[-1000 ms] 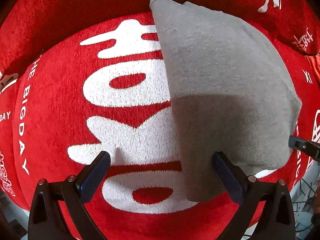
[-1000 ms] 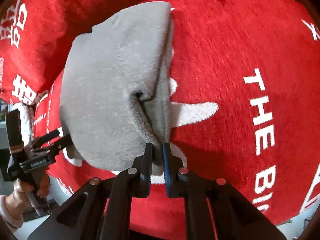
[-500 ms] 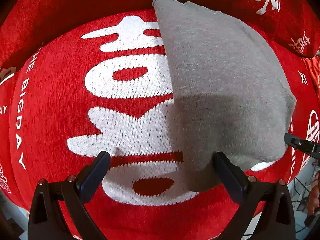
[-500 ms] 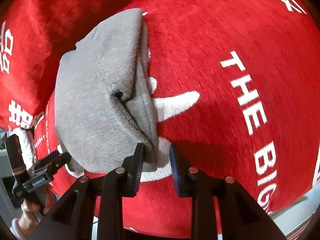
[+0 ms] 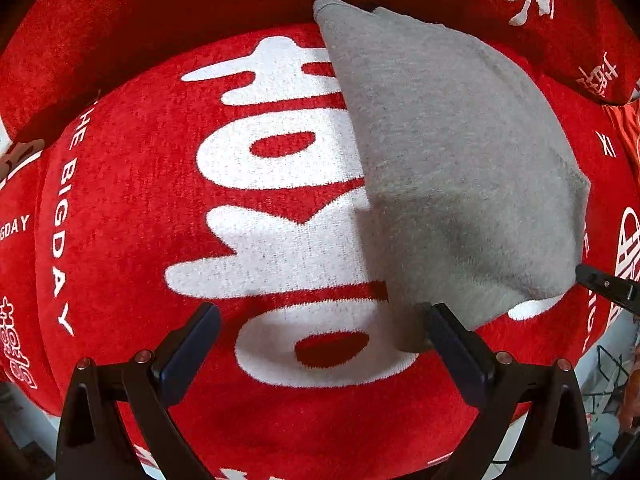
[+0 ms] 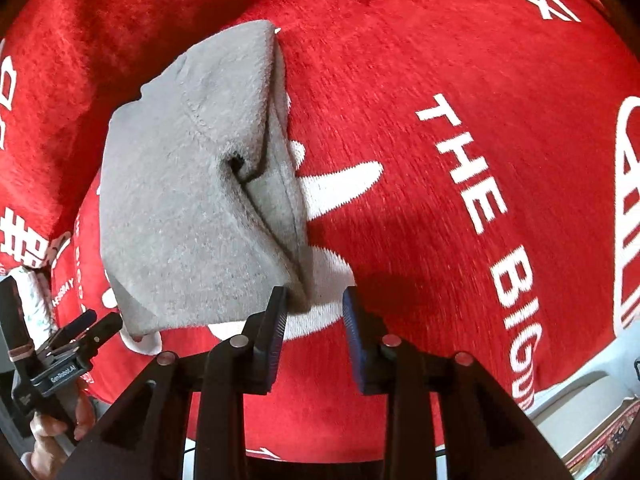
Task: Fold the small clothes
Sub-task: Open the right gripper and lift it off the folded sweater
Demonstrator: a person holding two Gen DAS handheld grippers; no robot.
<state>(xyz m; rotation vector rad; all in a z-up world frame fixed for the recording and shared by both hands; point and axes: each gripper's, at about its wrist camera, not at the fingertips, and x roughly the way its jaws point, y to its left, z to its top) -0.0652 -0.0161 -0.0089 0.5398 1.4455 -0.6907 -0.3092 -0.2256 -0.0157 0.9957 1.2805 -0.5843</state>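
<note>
Left wrist view: the grey garment [image 5: 452, 168] lies folded into a compact wedge on the red blanket [image 5: 140, 220], filling the frame from about twelve o'clock down to four o'clock. No loose sleeve or edge trails out here, so the fold looks close to finished (whether another fold is meant I cannot tell). The left gripper [image 5: 320, 344] points straight down at the blanket, jaws spread wide and empty; its right finger sits just at the garment's lower corner, the pads pressing nothing. The tip of the right gripper [image 5: 606, 286] pokes in at three o'clock.

Right wrist view: the same garment [image 6: 192, 184] fills the ten o'clock side, its stacked layers and a dark seam pocket showing along the right edge. The right gripper [image 6: 314, 314] tilts steeply down, jaws opening; the garment's lower corner lies just beside the left finger, and only blanket [image 6: 480, 60] shows between the pads. At eight o'clock a hand [image 6: 52, 436] carries the left gripper [image 6: 100, 326], clear of the cloth.
</note>
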